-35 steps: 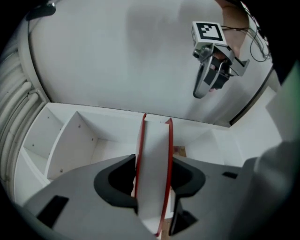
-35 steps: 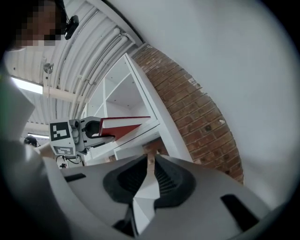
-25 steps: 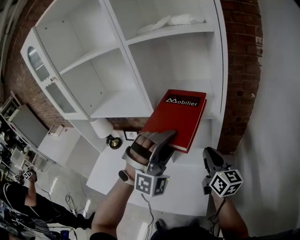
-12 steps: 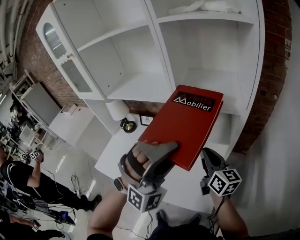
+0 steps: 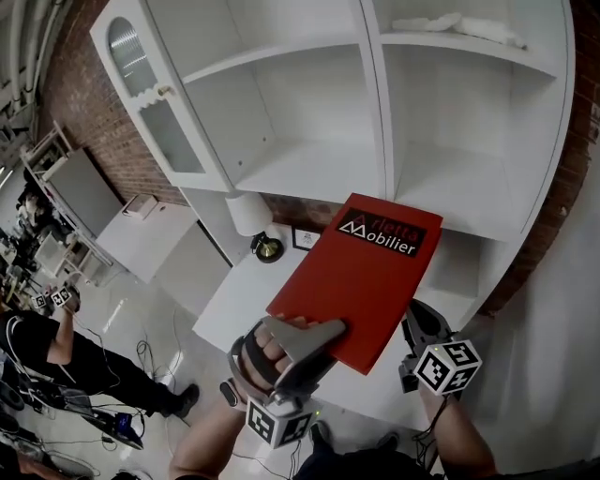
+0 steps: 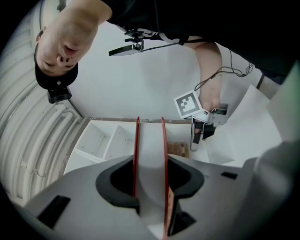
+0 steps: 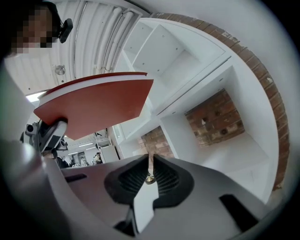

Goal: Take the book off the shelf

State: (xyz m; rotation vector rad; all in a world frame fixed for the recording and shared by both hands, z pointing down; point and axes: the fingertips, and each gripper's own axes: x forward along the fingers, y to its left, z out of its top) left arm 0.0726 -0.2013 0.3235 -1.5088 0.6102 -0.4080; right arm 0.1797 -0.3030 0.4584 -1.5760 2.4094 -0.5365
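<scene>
A red book [image 5: 361, 281] with white lettering on its cover hangs in the air in front of the white shelf unit [image 5: 309, 173], clear of its boards. My left gripper [image 5: 322, 330] is shut on the book's near edge. In the left gripper view the white page block [image 6: 150, 150] runs between both red covers and is pinched by the jaws of the left gripper [image 6: 150, 185]. My right gripper [image 5: 417, 323] hangs just right of the book, not touching it. Its jaws stand nearly together with nothing between them in the right gripper view [image 7: 149, 169], where the book [image 7: 98, 101] floats at upper left.
A white counter [image 5: 234, 305] lies under the book, with a small lamp [image 5: 253, 220] and a framed card [image 5: 305, 239] at its back. A white cloth [image 5: 473, 26] lies on an upper shelf. A brick wall [image 5: 89, 84] flanks the unit. People stand far left [image 5: 37, 342].
The left gripper has drawn the book back and down, away from the shelf boards and toward me. The view has swung left. The right gripper has kept its place beside the book.
</scene>
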